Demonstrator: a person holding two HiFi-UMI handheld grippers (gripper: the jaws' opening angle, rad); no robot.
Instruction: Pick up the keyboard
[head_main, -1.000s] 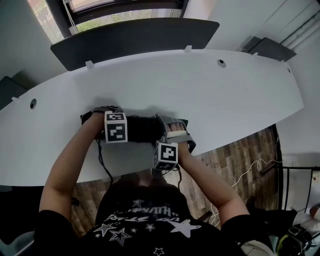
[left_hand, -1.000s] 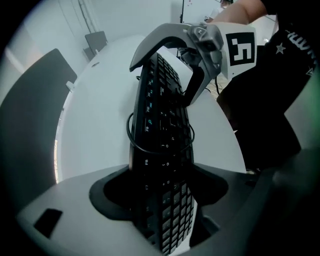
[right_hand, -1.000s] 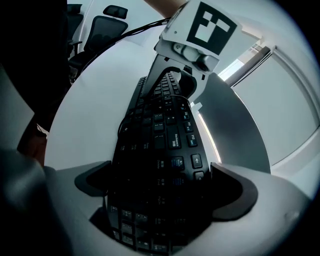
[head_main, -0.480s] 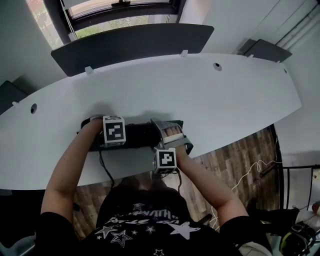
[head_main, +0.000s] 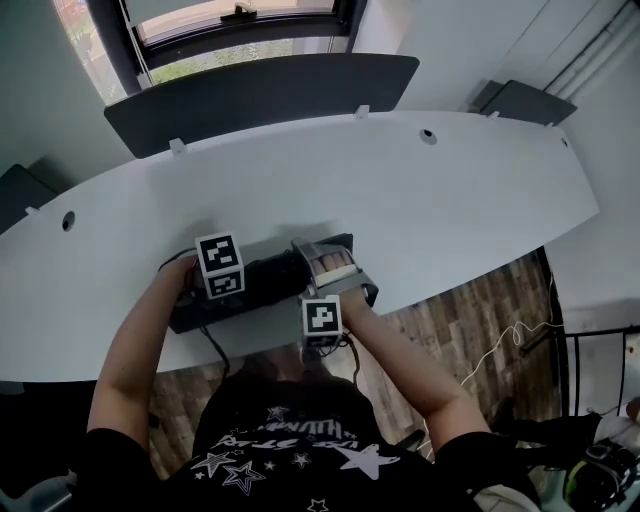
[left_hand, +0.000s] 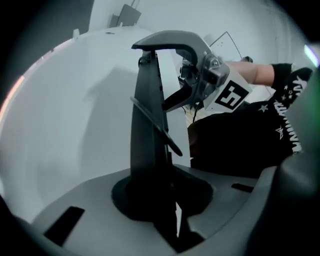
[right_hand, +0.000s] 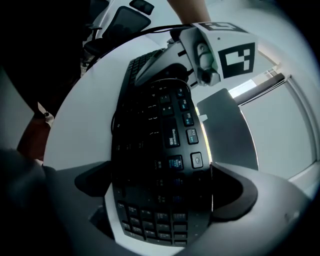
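Note:
The black keyboard (head_main: 262, 285) hangs tilted over the white table's (head_main: 430, 200) front edge, held between both hands. My left gripper (head_main: 215, 282) sits at its left end. In the left gripper view the keyboard (left_hand: 150, 125) shows edge-on, running up from the jaws; the left gripper (left_hand: 167, 197) has just been closing and is shut on that edge. My right gripper (head_main: 335, 268) clasps the right end. In the right gripper view its jaws press both long sides of the keyboard (right_hand: 160, 150) at the number pad, right gripper (right_hand: 162, 197) shut.
A dark screen panel (head_main: 260, 95) stands along the table's far edge under a window. The keyboard's cable (head_main: 212, 345) hangs down off the front edge. Two grommet holes (head_main: 428, 136) sit in the tabletop. Wooden floor (head_main: 480, 320) lies to the right.
The keyboard has come toward the front edge and tilted, its left end nearer me. The left gripper has swung in with it and closed on its end. The right hand barely moved.

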